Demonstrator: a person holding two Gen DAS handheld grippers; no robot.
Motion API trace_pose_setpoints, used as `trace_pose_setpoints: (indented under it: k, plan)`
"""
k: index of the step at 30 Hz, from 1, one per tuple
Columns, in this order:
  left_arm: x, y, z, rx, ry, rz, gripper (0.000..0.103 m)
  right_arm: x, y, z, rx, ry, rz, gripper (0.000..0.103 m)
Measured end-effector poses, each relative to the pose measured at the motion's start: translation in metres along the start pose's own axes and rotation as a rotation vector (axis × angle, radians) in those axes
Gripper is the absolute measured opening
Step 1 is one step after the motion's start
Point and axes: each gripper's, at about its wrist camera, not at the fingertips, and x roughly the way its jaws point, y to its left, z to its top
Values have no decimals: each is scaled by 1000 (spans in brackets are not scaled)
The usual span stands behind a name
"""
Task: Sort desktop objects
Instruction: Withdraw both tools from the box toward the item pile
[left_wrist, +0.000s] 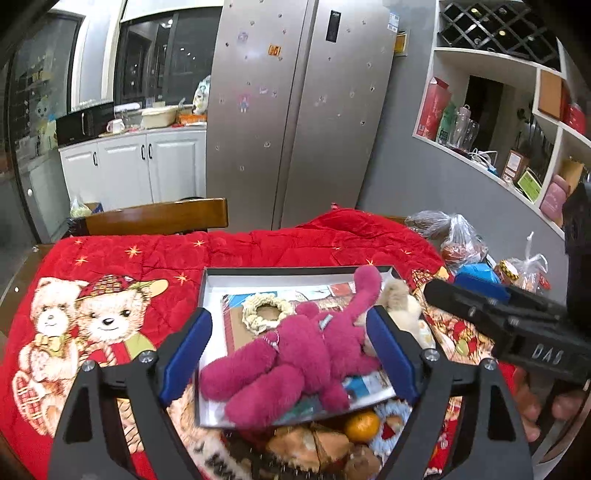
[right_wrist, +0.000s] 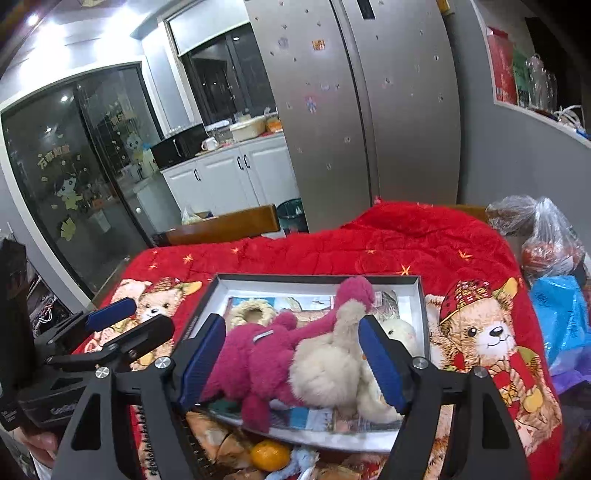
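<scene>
Both pairs of blue-padded black fingers stand wide apart with nothing pressed between them: the left gripper (left_wrist: 290, 354) hangs above the magenta plush toy (left_wrist: 295, 365), and the right gripper (right_wrist: 293, 363) hangs above that same toy and the cream fluffy plush toy (right_wrist: 332, 373) beside it, the pads clear of both. The two plush toys lie together inside a shallow black-rimmed box with a white lining (left_wrist: 218, 284), the magenta one sprawled across the middle with one limb reaching toward the far rim, the cream one against its right side. A cream crocheted ring (left_wrist: 267, 308) rests on printed paper sheets in the far-left part of the box. The box sits on a red quilted cloth with teddy-bear pictures (left_wrist: 122, 266) that covers the table. Just in front of the box's near edge lie an orange mandarin (left_wrist: 362, 426) and some brownish wrapped items, partly hidden by the grippers. Clear plastic bags of goods (right_wrist: 543, 236) and a blue plastic bag (right_wrist: 561, 314) sit at the table's right end. A silver double-door fridge (left_wrist: 295, 110) stands behind the table.
</scene>
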Motion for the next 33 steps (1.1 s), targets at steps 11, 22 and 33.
trace_pose_setpoints:
  k: [11, 22, 33]
  plan:
    - [-83, 4, -47, 5, 35, 6, 88, -82, 22, -20, 37, -33, 98, 77]
    - [-149, 9, -160, -8, 52, 94, 97, -160, 37, -106, -18, -128, -23, 80]
    - [-130, 7, -164, -8, 56, 64, 97, -147, 38, -147, -61, -48, -80, 80]
